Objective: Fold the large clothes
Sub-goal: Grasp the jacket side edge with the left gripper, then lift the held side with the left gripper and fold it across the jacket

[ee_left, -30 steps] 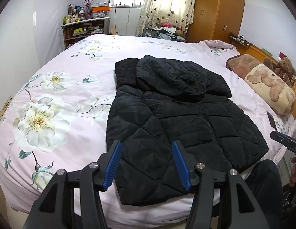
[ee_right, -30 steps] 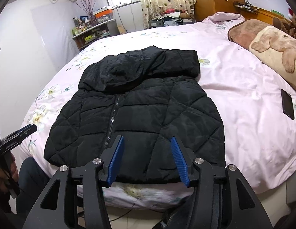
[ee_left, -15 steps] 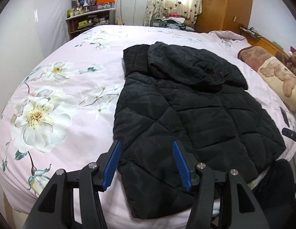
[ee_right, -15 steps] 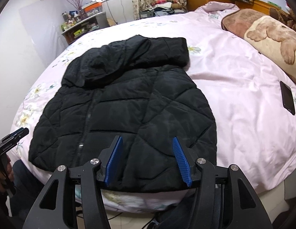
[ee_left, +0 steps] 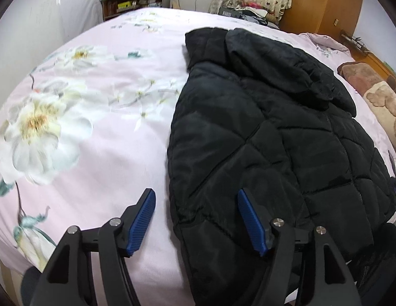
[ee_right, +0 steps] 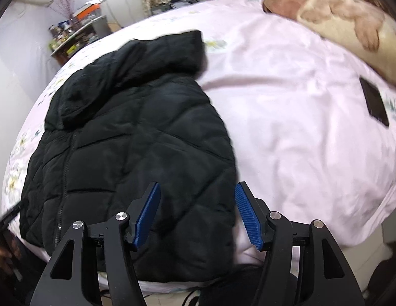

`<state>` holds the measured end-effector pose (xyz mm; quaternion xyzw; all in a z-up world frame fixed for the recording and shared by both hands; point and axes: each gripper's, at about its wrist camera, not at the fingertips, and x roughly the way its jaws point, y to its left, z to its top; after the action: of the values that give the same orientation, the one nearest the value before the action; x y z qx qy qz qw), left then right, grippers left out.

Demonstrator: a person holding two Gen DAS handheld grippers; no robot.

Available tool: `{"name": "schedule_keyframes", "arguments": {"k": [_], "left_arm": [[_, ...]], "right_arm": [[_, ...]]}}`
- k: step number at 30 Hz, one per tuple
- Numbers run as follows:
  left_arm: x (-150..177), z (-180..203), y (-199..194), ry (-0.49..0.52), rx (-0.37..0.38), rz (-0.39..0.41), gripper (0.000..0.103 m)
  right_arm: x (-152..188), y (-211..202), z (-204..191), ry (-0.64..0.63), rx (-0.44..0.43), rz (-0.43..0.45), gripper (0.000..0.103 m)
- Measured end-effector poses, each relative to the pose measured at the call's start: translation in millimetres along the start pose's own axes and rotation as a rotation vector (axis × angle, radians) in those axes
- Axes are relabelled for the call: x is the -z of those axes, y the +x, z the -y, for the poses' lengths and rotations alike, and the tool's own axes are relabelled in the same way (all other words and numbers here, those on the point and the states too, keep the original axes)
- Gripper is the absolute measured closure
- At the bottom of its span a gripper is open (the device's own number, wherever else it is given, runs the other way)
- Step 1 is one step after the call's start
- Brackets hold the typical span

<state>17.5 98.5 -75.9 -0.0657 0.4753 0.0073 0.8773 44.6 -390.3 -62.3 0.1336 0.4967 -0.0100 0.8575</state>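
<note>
Both grippers drop closer, jaws just widening: left gripper [ee_left: 195, 219] and right gripper [ee_right: 196, 213] straddle the jacket [ee_left: 261, 140] hem corners, lower frame (empty, ready to pinch).

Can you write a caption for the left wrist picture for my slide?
Open left gripper above the near left corner of a black puffer jacket lying on a pink flowered bedspread.
</note>
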Motion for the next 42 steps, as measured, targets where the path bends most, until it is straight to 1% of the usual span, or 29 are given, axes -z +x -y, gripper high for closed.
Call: {"name": "schedule_keyframes", "arguments": {"k": [2, 3, 5, 8, 10, 11, 13, 14, 15, 16, 17, 18, 19, 20, 22, 25, 28, 31, 36, 39, 42], "left_arm": [[6.2, -2.9, 1.8, -0.013, 0.001, -0.01, 0.027], [9.5, -3.7, 2.6, -0.019, 0.006, -0.018, 0.027], [16.4, -6.8, 5.6, -0.043, 0.034, -0.044, 0.025], [24.0, -8.1, 7.2, -0.064, 0.058, -0.06, 0.023], [27.9, -7.2, 9.8, -0.058, 0.071, -0.062, 0.019], [30.2, -6.6, 12.1, -0.046, 0.073, -0.058, 0.017], [32.2, -7.1, 17.7, -0.03, 0.069, -0.058, 0.018], [30.9, -6.9, 18.5, -0.028, 0.064, -0.068, 0.022], [29.2, -5.4, 17.1, -0.023, 0.068, -0.076, 0.031], [26.8, -1.2, 15.4, -0.012, 0.097, -0.085, 0.057], [25.0, 4.8, 12.0, 0.008, 0.108, -0.092, 0.066], [23.4, 11.1, 8.0, 0.04, 0.088, -0.088, 0.074], [21.2, 17.1, 2.5, 0.072, 0.083, -0.082, 0.084], [18.3, 19.1, -3.4, 0.079, 0.08, -0.075, 0.087], [10.6, 16.0, -19.6, 0.055, 0.105, -0.052, 0.088], [2.1, 3.0, -54.5, 0.023, 0.157, 0.021, 0.088], [0.7, -9.7, -85.9, 0.015, 0.177, 0.079, 0.089], [7.3, -20.6, -107.2, -0.008, 0.202, 0.102, 0.089], [13.3, -29.8, -138.2, -0.03, 0.248, 0.141, 0.089], [9.7, -32.3, -155.2, -0.029, 0.27, 0.181, 0.089], [2.2, -37.9, -174.2, -0.051, 0.305, 0.231, 0.089]], "right_arm": [[0.8, 7.8, 8.3, 0.028, 0.012, -0.033, 0.042], [2.8, 12.8, 12.9, 0.047, 0.0, -0.057, 0.042], [6.0, 20.6, 19.5, 0.088, -0.04, -0.104, 0.042], [10.7, 25.4, 23.5, 0.117, -0.107, -0.142, 0.042], [14.5, 30.6, 24.0, 0.134, -0.16, -0.18, 0.042], [16.4, 32.7, 23.9, 0.136, -0.171, -0.19, 0.042], [18.3, 38.7, 25.6, 0.139, -0.184, -0.209, 0.042], [18.9, 42.0, 27.6, 0.155, -0.198, -0.222, 0.042], [18.5, 43.9, 28.7, 0.18, -0.208, -0.235, 0.042], [17.5, 42.3, 29.8, 0.195, -0.221, -0.243, 0.054], [15.9, 39.3, 27.1, 0.182, -0.229, -0.241, 0.063], [15.1, 33.0, 22.5, 0.155, -0.218, -0.228, 0.073], [14.7, 26.7, 18.6, 0.135, -0.217, -0.216, 0.083], [13.0, 22.7, 16.9, 0.133, -0.225, -0.206, 0.085], [10.1, 10.8, 14.2, 0.133, -0.236, -0.18, 0.089], [5.3, -18.4, 10.8, 0.127, -0.271, -0.122, 0.09], [8.8, -47.3, 3.5, 0.11, -0.296, -0.078, 0.09], [19.8, -72.6, 1.5, 0.096, -0.319, -0.043, 0.09], [40.1, -102.8, 3.2, 0.086, -0.342, -0.02, 0.09], [44.6, -121.7, 4.3, 0.093, -0.357, 0.01, 0.09], [39.4, -140.3, 2.5, 0.104, -0.383, 0.06, 0.09]]}}
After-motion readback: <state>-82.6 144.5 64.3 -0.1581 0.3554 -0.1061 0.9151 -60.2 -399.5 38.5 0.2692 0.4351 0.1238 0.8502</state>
